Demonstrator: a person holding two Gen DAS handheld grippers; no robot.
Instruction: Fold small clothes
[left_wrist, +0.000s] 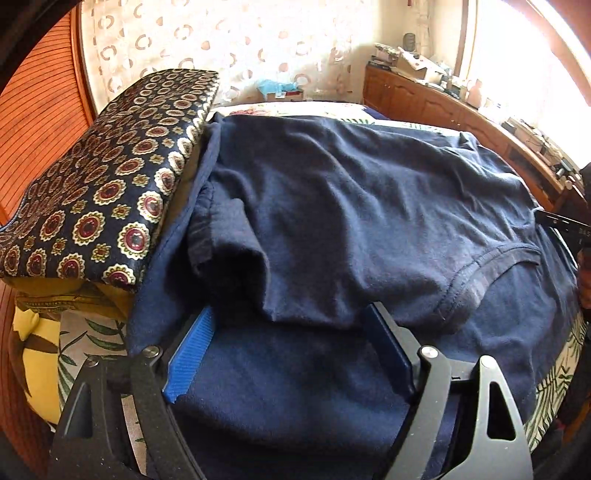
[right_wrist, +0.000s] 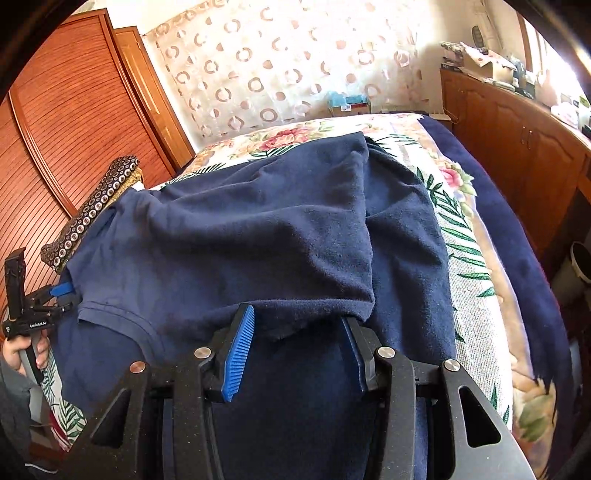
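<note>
While the navy T-shirt (left_wrist: 351, 206) lies across the floral bedspread (right_wrist: 469, 236), collar nearest the grippers and long axis running away, the left gripper (left_wrist: 291, 332) and right gripper (right_wrist: 299, 328) stand apart, clamping nothing.

In the right wrist view, at the lower left edge of the frame, small white lettering stands on the black body of the left gripper (right_wrist: 61, 291), just above the hand (right_wrist: 22, 352) that holds it. It appears to read "GenRobot.AI". In the left wrist view, at the far right edge about halfway down, a few pale characters sit on a black part of the right gripper (left_wrist: 565, 221); they are cut off by the frame and too small to read.
</note>
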